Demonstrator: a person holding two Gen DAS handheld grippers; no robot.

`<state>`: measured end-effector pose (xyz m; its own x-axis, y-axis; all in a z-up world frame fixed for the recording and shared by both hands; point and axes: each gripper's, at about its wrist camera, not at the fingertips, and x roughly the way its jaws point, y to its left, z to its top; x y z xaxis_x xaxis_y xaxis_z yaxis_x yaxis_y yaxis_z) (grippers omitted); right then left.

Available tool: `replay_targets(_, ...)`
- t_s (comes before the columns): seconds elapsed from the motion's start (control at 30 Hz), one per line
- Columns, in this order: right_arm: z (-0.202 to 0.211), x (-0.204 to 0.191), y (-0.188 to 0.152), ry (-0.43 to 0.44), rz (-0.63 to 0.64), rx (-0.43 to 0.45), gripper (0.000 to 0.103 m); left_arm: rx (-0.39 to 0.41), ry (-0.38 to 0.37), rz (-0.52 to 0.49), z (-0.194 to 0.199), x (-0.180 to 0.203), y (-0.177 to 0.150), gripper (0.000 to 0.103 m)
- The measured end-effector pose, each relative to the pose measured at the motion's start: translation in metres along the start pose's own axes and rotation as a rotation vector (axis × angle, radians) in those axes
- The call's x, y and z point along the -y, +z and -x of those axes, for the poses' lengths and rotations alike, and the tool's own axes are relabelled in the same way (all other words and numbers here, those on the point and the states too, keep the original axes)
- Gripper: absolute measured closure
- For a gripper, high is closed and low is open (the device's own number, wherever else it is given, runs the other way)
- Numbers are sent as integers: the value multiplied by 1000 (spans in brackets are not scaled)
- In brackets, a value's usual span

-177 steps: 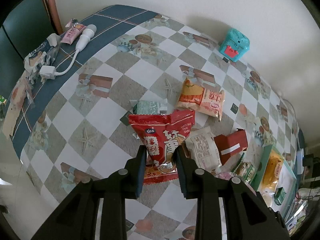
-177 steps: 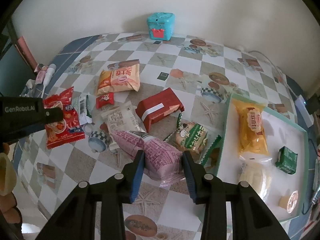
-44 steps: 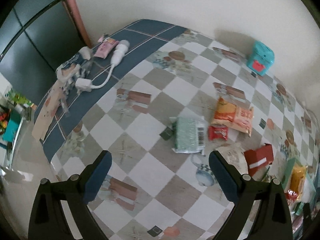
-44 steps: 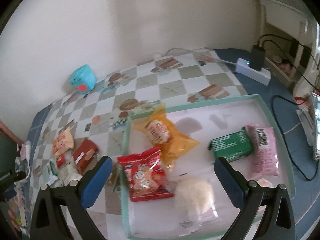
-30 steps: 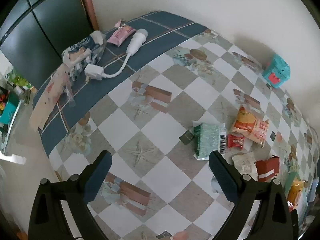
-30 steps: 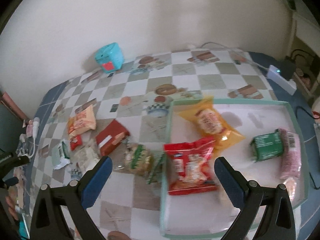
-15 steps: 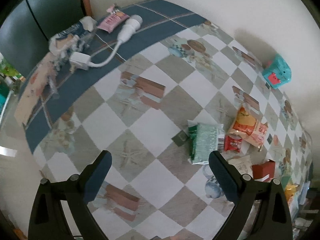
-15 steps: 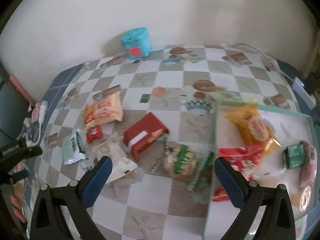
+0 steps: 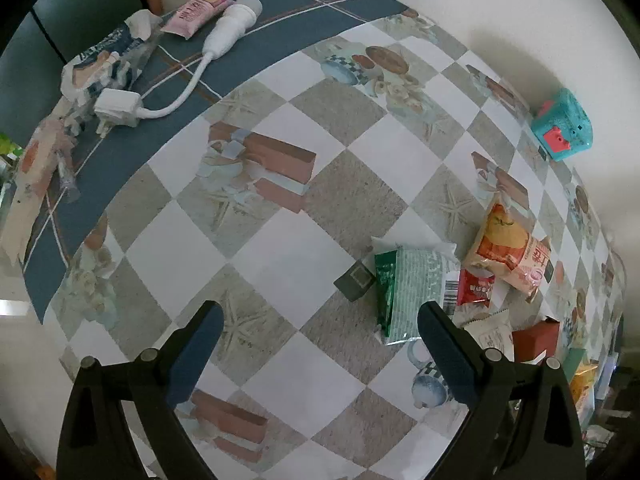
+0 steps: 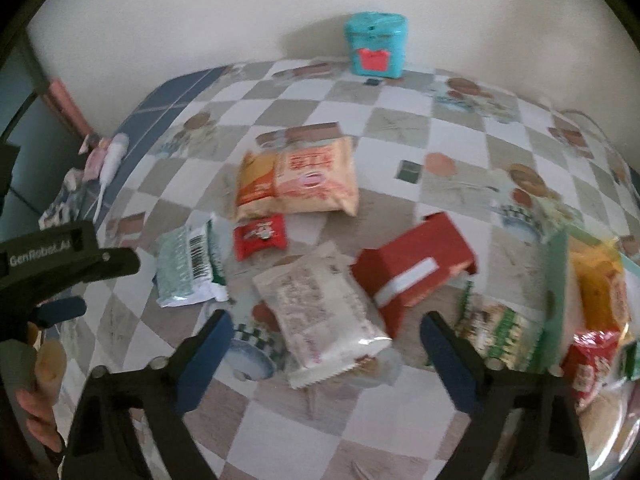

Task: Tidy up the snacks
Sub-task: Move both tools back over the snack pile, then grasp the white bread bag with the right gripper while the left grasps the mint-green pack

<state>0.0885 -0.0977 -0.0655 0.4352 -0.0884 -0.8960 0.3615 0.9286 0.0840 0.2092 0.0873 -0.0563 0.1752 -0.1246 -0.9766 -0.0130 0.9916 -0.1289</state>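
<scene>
Hovering released over the pale snack packet (image 10: 320,312), the right tool (image 10: 324,344) (jaws just narrowing, nothing between) should pinch its soft, light, crinkly middle; the left tool (image 9: 316,344) gapes empty.

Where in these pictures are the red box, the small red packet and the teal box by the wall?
red box (image 10: 416,270): right wrist view, on its top face by the white stripe.
small red packet (image 10: 260,236): right wrist view, middle of the wrapper.
teal box (image 10: 376,46): right wrist view, front face above the red patch.
</scene>
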Motion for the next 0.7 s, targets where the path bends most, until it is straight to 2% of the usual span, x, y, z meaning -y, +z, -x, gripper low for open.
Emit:
replay_targets(0.2, -16, -4, 2, 9, 15, -28, 22, 0, -33, -24, -4, 8, 4, 5)
replay_targets(0.57, -36, 1, 0, -32, 37, -72, 23, -17, -56, -117, -23, 45, 0, 5)
replay_targets(0.7, -38, -4, -2, -67, 70, -66, 25, -2, -19, -162, -28, 57, -3, 5)
